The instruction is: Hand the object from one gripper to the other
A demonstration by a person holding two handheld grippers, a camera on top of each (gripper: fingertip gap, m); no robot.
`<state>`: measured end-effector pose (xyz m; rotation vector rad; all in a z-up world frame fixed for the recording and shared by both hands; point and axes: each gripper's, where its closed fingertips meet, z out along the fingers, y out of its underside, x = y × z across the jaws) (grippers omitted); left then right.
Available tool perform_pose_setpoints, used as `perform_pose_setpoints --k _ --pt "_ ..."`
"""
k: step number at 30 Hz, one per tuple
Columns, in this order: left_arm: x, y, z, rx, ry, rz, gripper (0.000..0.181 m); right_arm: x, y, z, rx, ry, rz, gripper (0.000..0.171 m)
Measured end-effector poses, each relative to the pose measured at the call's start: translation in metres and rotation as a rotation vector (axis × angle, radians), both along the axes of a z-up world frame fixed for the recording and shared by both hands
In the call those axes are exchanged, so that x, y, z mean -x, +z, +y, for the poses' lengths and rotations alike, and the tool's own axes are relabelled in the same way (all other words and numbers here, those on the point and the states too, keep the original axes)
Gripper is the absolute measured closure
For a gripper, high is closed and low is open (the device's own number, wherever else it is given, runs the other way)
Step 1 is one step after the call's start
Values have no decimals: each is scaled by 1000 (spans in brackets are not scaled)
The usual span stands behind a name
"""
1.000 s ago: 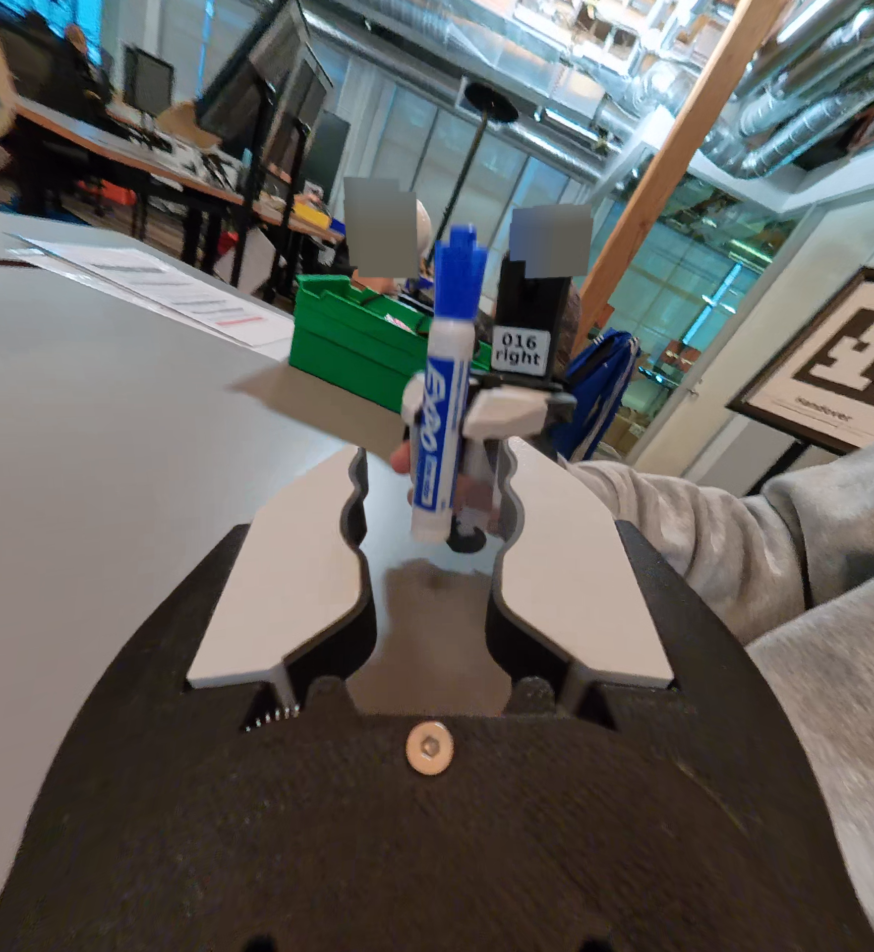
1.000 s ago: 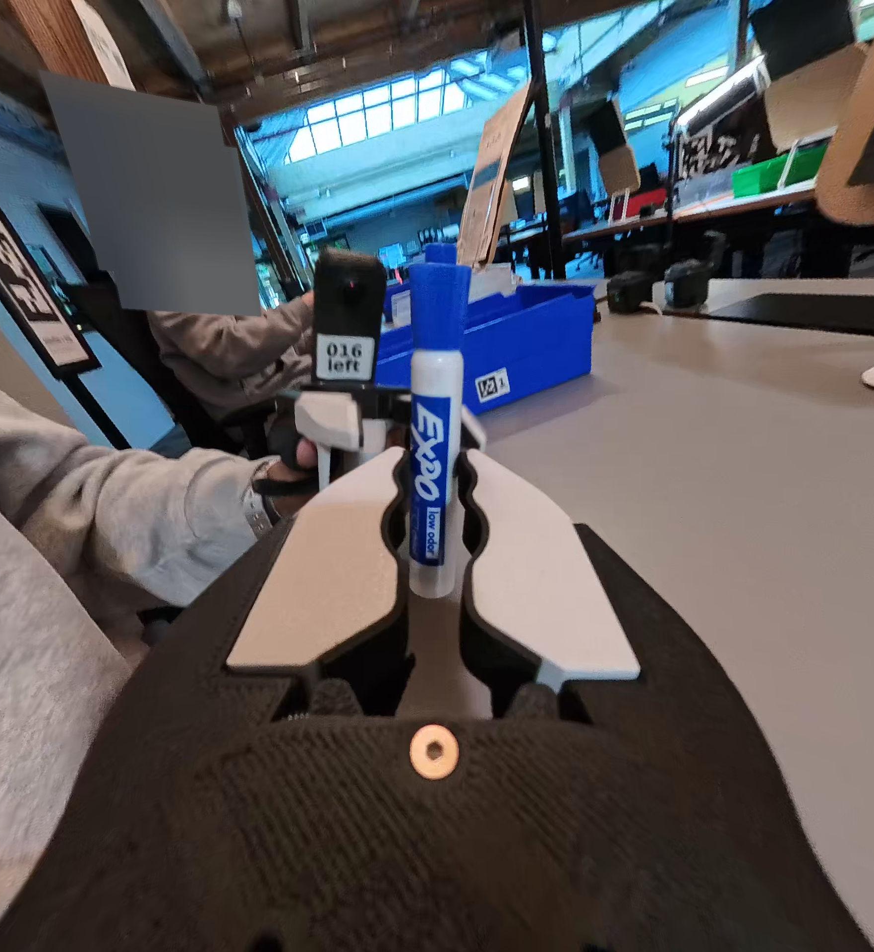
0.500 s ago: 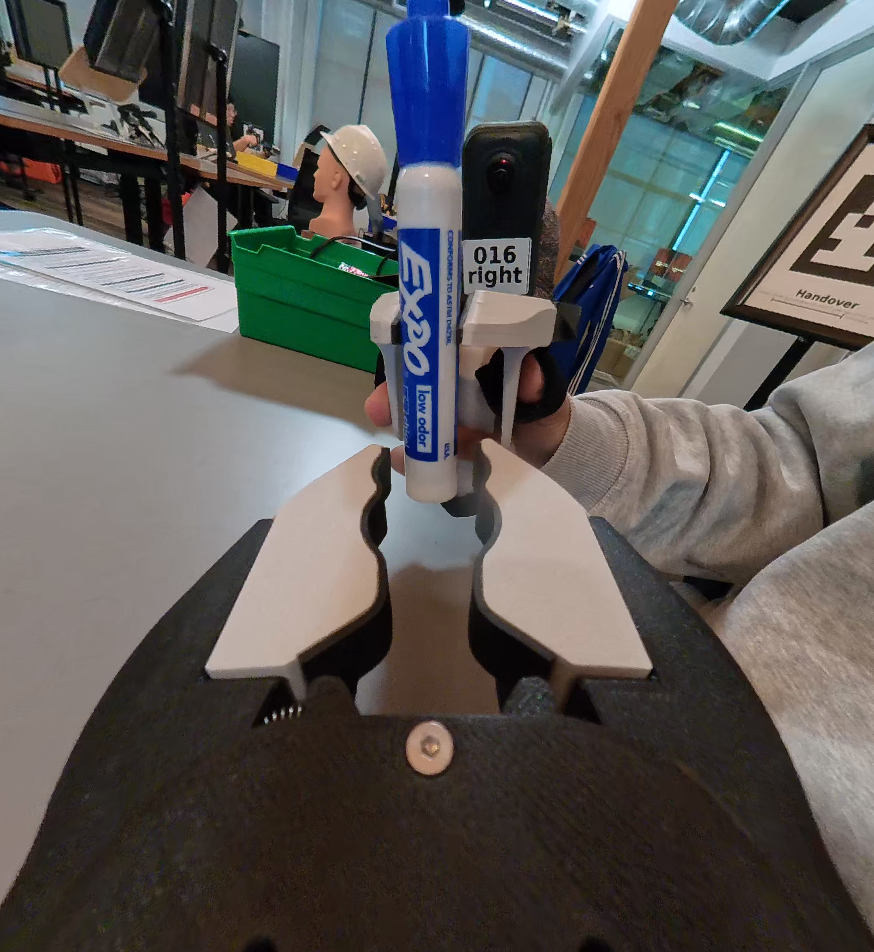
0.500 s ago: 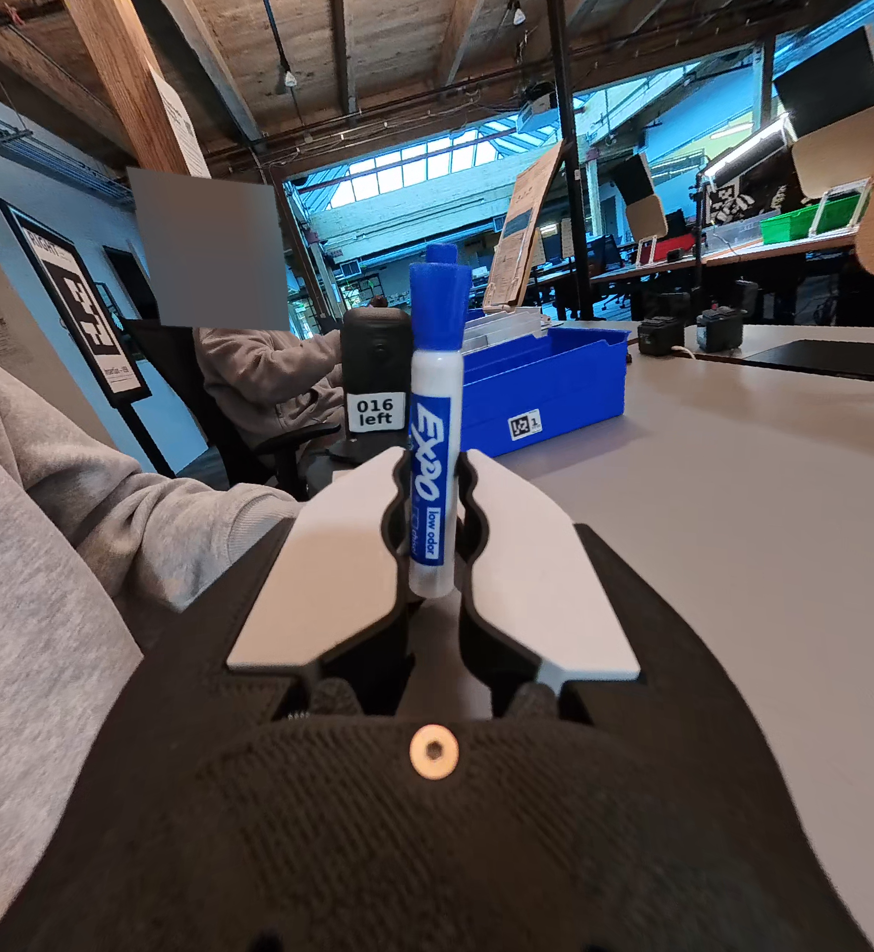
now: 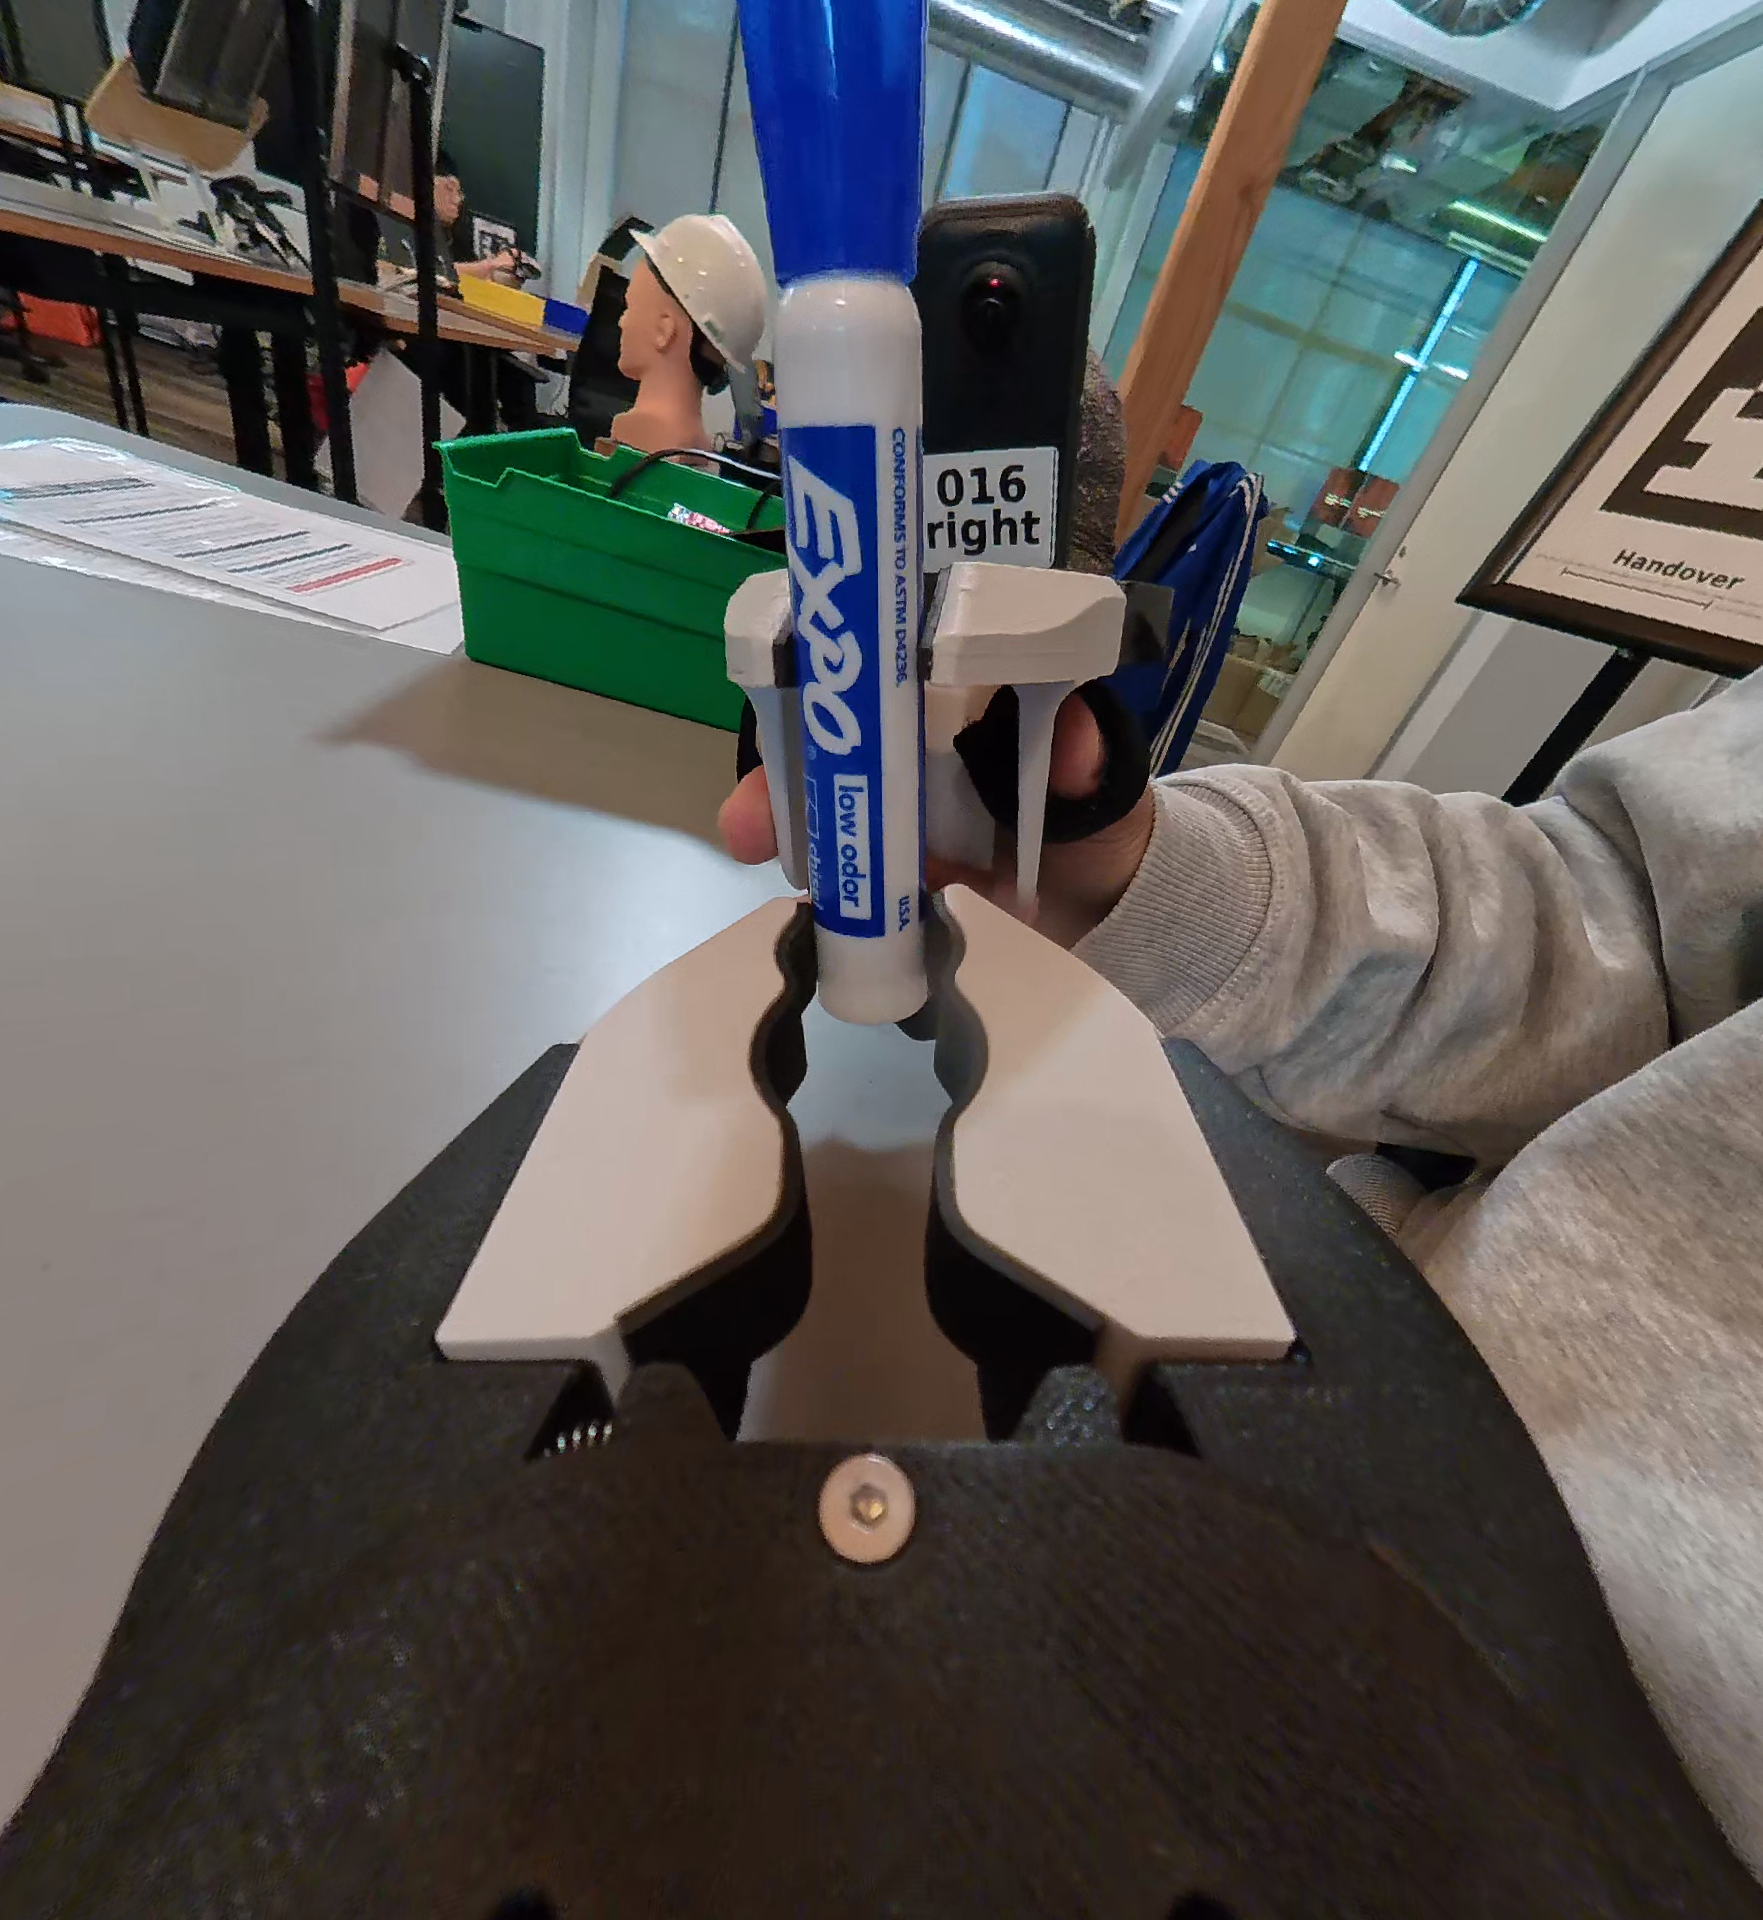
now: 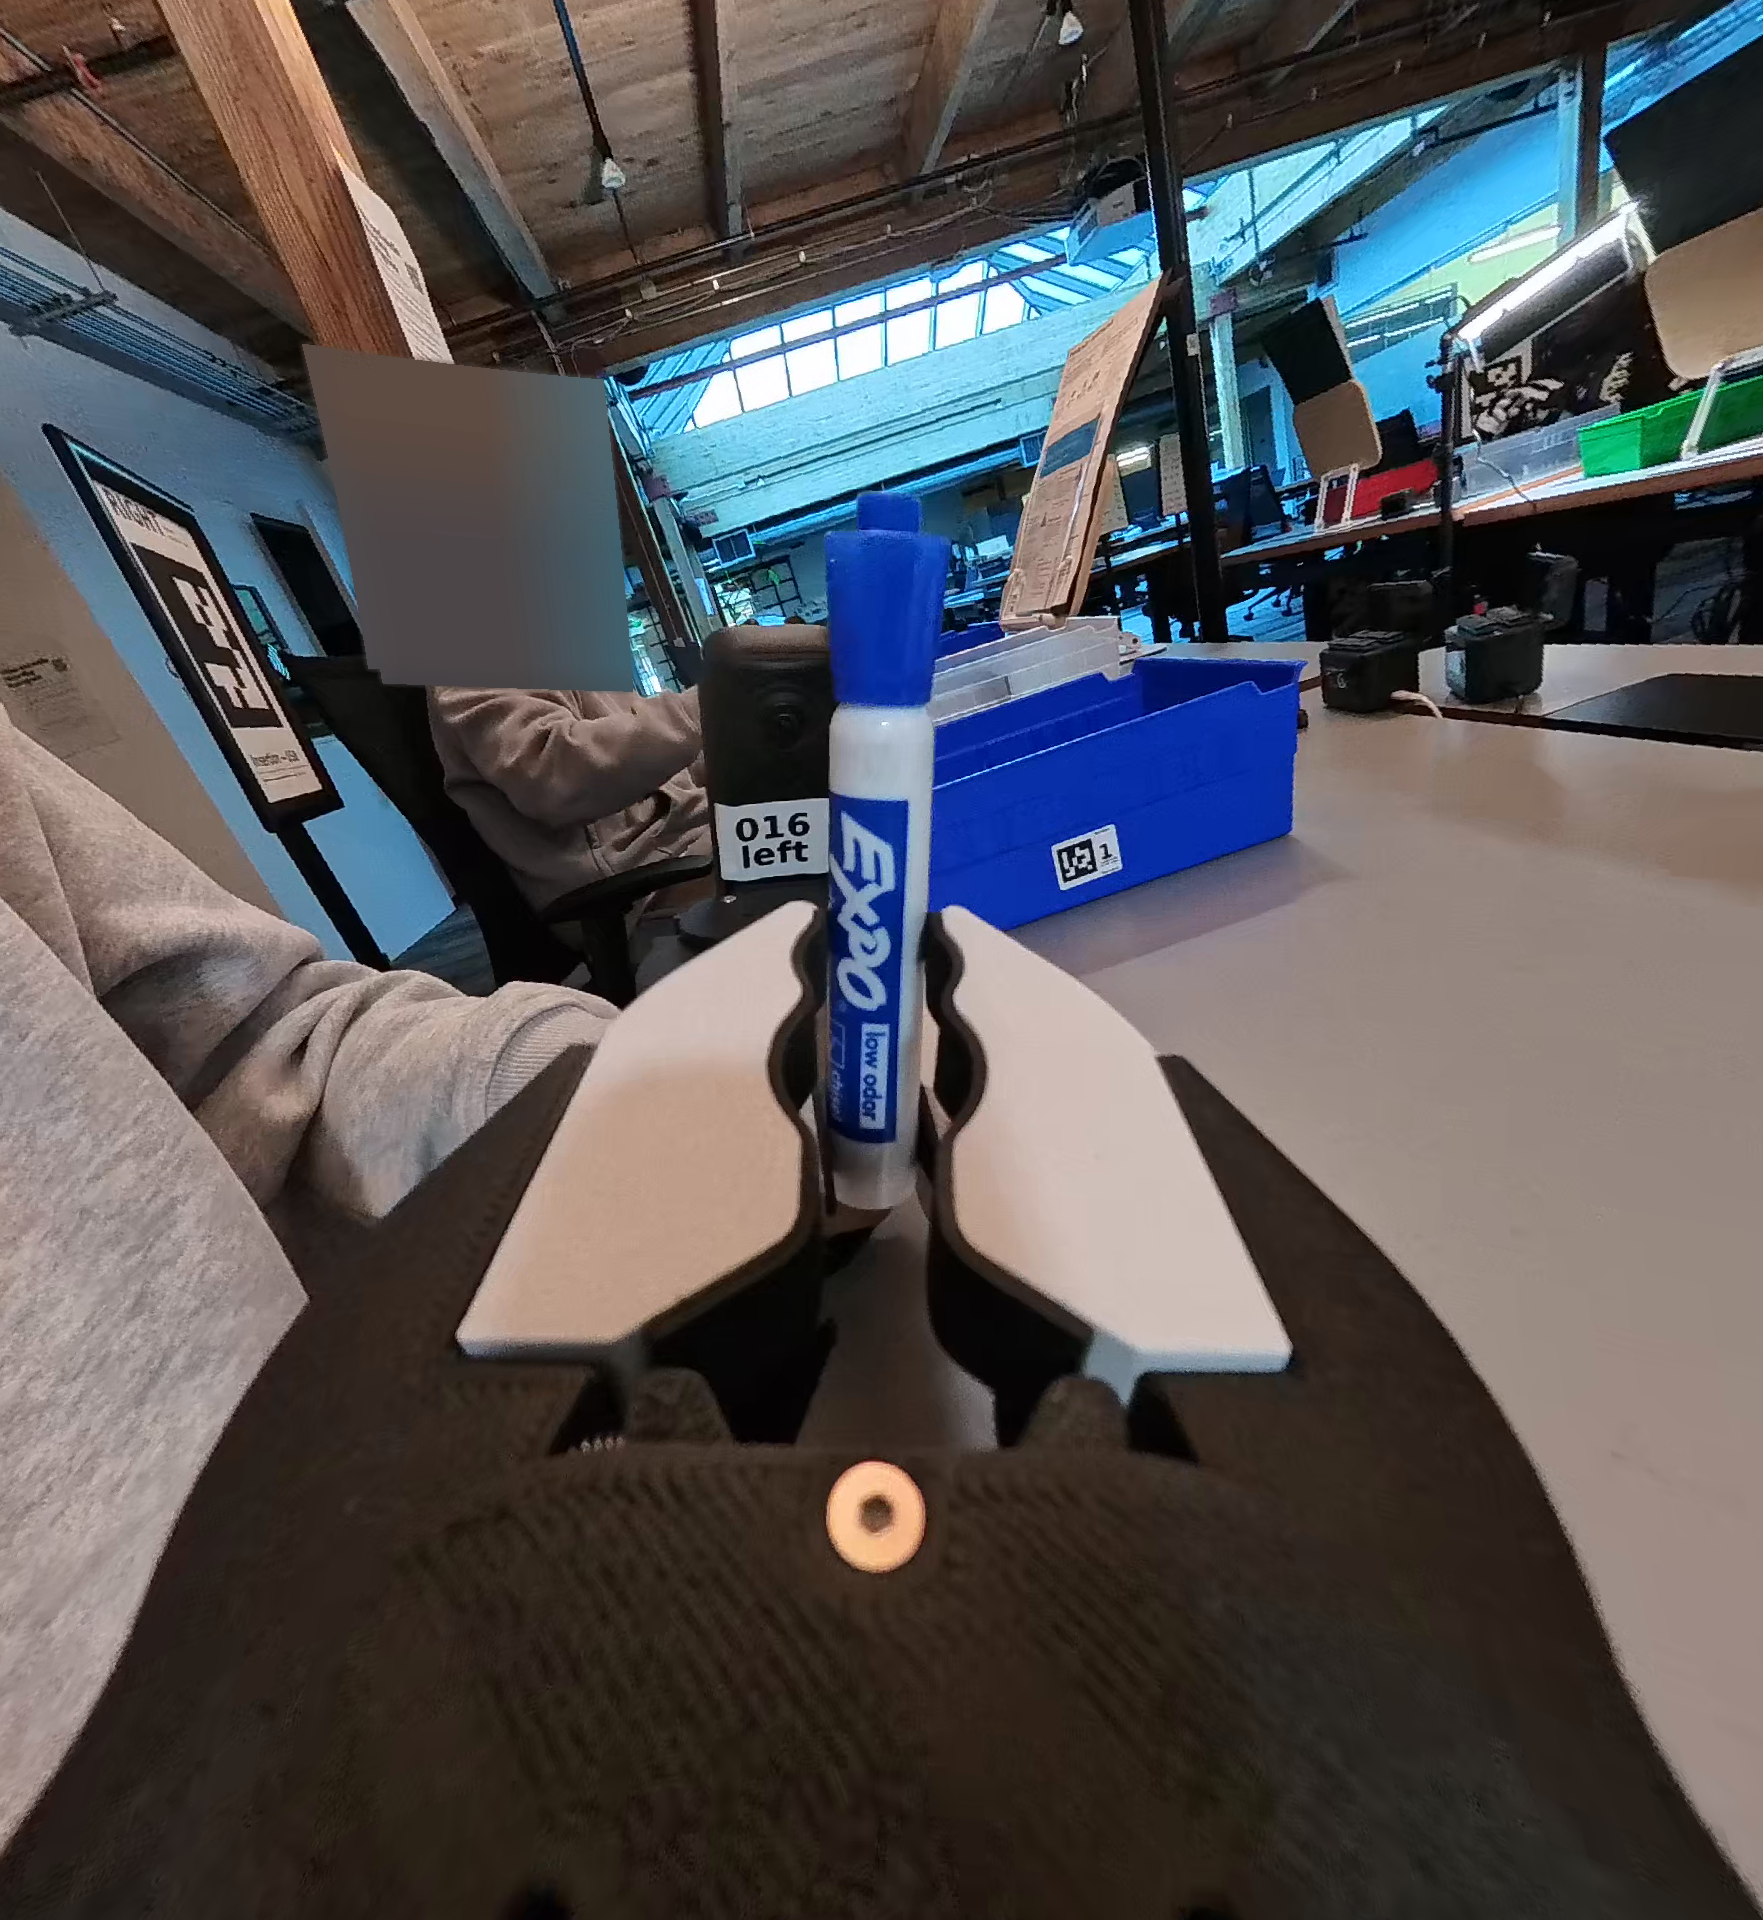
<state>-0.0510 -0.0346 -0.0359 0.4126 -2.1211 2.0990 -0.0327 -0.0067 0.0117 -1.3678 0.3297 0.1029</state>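
Closer than half a second ago, the left gripper [image 5: 866,925] now has the white bottom end of the marker [image 5: 853,665] between its tips, with narrow gaps on both sides (not yet closed, I judge). The right gripper [image 6: 872,935] holds the marker upright, clamped at mid-body above the table [image 5: 233,883]. Both grippers face each other, level; only closing and release remain.

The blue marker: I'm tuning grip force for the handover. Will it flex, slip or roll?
The blue marker looks rigid: it stands straight in the shut right gripper. Its smooth round barrel could twist or slip between the left gripper fingertips. Laid on the table, it would probably roll.
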Motion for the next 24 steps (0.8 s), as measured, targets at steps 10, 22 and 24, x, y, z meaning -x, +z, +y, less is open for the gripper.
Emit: perform_pose_setpoints --k 10,22,24 --pt "-17 16 18 69 86 -13 161 -23 -3 -25 -4 -109 24 133" --pt "-33 19 39 79 145 -14 161 -46 -42 -49 214 -193 61 136" --pt "-29 15 34 59 127 -16 161 -43 -32 -46 189 -193 43 136"
